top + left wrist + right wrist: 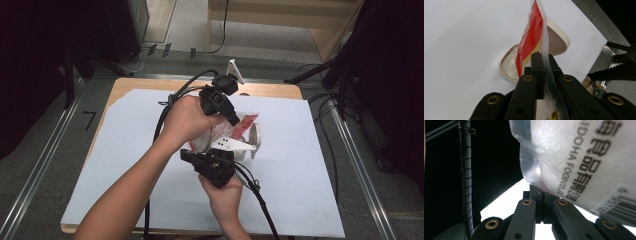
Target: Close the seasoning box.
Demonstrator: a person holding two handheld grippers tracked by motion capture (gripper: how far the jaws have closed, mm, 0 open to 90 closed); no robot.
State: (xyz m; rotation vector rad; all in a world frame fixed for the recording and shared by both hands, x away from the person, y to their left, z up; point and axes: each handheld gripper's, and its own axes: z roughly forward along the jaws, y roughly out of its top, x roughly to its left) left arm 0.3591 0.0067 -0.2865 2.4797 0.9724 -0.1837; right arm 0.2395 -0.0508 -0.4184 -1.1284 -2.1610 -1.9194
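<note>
While both hand-held grippers pinch the food packet (220, 134) at frame centre, left hand-held gripper (541, 62) on its sealed edge, right hand-held gripper (541, 195) on the opposite seam, pulling unevenly could burst it, scattering contents beyond the bowl (560, 37) below.

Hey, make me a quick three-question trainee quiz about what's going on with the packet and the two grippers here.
1. True or false: both grippers are shut on the food packet.
2. What lies on the white sheet right under the packet?
A. a cream bowl
B. a metal fork
C. a blue mug
3. Which colours mark the packet's printed edge in the left gripper view?

Key
1. True: the left gripper pinches the packet's edge, and the right gripper clamps its sealed edge.
2. A: the cream bowl.
3. Red and yellow.
</note>
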